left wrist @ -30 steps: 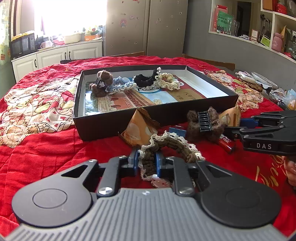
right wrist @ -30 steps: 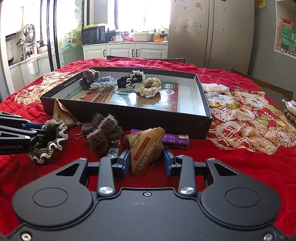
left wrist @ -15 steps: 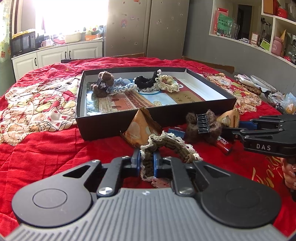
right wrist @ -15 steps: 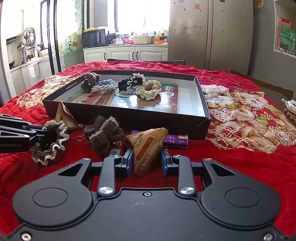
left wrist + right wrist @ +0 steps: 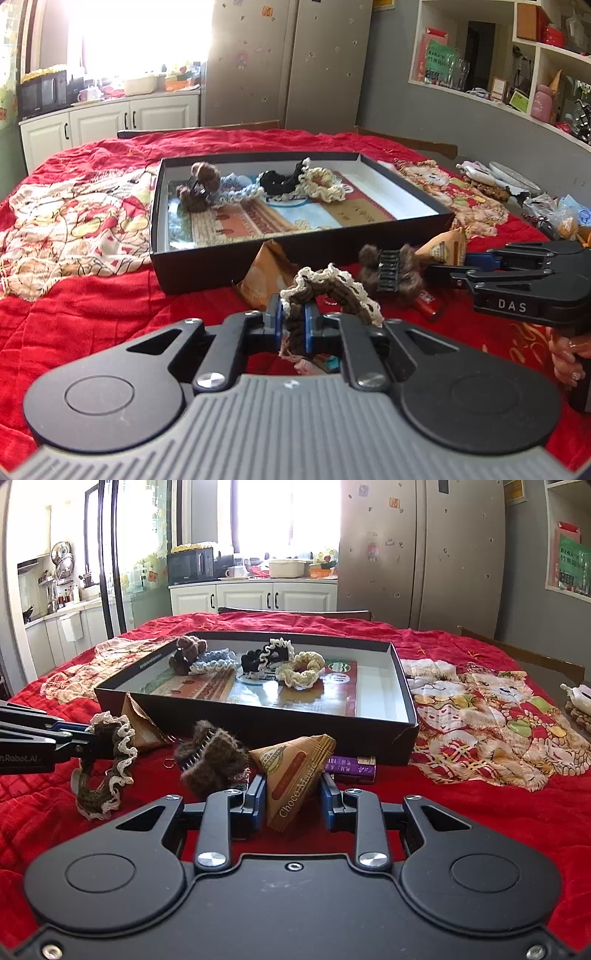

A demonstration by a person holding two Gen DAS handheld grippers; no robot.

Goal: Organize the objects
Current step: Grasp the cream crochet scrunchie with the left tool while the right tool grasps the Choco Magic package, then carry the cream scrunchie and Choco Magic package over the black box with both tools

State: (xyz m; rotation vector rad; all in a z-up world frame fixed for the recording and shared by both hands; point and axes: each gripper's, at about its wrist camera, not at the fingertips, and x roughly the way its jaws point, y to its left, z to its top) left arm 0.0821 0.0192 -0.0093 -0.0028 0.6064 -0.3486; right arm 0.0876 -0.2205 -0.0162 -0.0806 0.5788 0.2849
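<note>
My left gripper (image 5: pixel 293 325) is shut on a brown scrunchie with cream lace trim (image 5: pixel 332 286). From the right wrist view the scrunchie (image 5: pixel 110 760) hangs from that gripper (image 5: pixel 86 744) at the left. My right gripper (image 5: pixel 291 801) is shut on a triangular orange Choco Magic packet (image 5: pixel 295 779), both pads against its sides. In the left wrist view the right gripper (image 5: pixel 443 271) reaches in from the right with the packet (image 5: pixel 441 247) at its tips. Behind them stands a shallow black box (image 5: pixel 258 720) (image 5: pixel 221 266) with several scrunchies and a brown fuzzy clip inside.
A brown fuzzy hair clip (image 5: pixel 210 760) (image 5: pixel 391 273) lies between the two grippers. A second orange packet (image 5: pixel 266 273) leans on the box front. A purple bar (image 5: pixel 351 770) lies by the box. A hand (image 5: pixel 565 358) grips the right tool. Red quilt covers the table.
The left jaws have closed tight on the scrunchie. The right jaws have narrowed onto the packet's sides. Neither hand has shifted noticeably.
</note>
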